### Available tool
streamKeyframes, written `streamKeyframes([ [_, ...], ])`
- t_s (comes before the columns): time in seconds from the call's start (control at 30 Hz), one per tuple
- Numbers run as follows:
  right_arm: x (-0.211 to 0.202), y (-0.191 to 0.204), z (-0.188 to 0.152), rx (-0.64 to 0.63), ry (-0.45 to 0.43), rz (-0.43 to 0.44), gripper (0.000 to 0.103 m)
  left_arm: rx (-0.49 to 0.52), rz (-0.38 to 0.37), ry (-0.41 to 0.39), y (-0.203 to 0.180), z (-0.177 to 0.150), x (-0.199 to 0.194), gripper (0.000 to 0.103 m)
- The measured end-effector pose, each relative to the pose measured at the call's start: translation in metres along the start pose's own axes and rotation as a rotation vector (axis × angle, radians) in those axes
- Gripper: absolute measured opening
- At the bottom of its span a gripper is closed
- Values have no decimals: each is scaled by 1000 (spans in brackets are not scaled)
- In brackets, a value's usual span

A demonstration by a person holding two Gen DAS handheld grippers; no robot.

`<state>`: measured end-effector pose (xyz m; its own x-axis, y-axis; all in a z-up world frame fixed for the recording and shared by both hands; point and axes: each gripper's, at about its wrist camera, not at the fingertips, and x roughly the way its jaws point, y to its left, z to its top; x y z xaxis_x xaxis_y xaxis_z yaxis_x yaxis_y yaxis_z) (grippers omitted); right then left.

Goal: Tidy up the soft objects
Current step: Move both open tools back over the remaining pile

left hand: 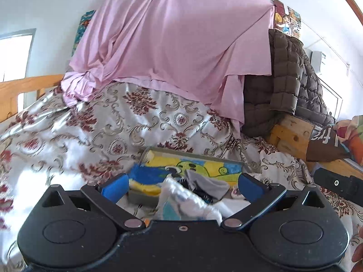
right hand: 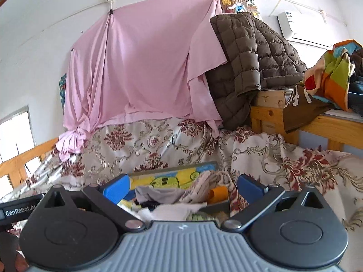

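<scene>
Soft socks and small cloths [left hand: 192, 195] lie heaped in a shallow grey box with a yellow-and-blue cartoon lining [left hand: 195, 166], set on the floral bedspread [left hand: 68, 124] just beyond both tools. The left tool [left hand: 182, 184] and the right tool [right hand: 185, 187] both stand wide apart, gripping nothing. To do this step well, I judge each tool should settle on one piece, pinch a thick fold rather than an edge, and lift clear of the box's rim.

A big pink sheet [right hand: 145, 68] hangs on the wall at twelve o'clock. A white air conditioner [right hand: 301, 28] sits at two o'clock.
</scene>
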<state>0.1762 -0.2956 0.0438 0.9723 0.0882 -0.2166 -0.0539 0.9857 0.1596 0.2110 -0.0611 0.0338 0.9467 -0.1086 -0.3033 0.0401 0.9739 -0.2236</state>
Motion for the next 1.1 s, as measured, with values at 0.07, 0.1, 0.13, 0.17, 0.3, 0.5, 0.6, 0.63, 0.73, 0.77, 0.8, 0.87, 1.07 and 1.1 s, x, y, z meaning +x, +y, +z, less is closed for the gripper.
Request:
streamKeyframes([
  [0.07, -7, 4, -6, -11, 12, -2, 103, -10, 5, 3, 5, -6, -10, 102],
  [0.1, -11, 6, -9, -15, 18, -2, 103, -13, 7, 5, 7, -9, -15, 102],
  [0.13, -14, 9, -13, -20, 26, -4, 103, -14, 9, 10, 10, -13, -20, 102],
  [0.17, -17, 11, -16, -24, 33, -6, 103, -14, 9, 14, 12, -15, -24, 102],
  [0.3, -30, 17, -31, -45, 63, -11, 103, -11, 16, 30, 22, -28, -38, 102],
  [0.5, -44, 21, -49, -40, 119, -33, 103, -1, 33, 67, 36, -46, -52, 102],
  [0.6, -51, 23, -62, -30, 162, -44, 103, 3, 48, 89, 45, -55, -57, 102],
  [0.63, -53, 23, -65, -32, 175, -50, 103, 5, 54, 102, 47, -59, -58, 102],
  [0.73, -57, 26, -71, -41, 196, -75, 103, 17, 63, 145, 54, -68, -58, 102],
  [0.77, -59, 27, -72, -38, 194, -82, 103, 20, 63, 155, 56, -72, -58, 102],
  [0.8, -59, 27, -72, -35, 195, -87, 103, 22, 62, 165, 57, -75, -59, 102],
  [0.87, -56, 27, -74, -38, 213, -94, 103, 30, 57, 180, 61, -80, -60, 102],
  [1.07, -32, 38, -89, -113, 353, -100, 103, 85, 52, 214, 64, -94, -62, 102],
  [1.1, -29, 41, -92, -130, 375, -99, 103, 92, 56, 221, 66, -96, -62, 102],
])
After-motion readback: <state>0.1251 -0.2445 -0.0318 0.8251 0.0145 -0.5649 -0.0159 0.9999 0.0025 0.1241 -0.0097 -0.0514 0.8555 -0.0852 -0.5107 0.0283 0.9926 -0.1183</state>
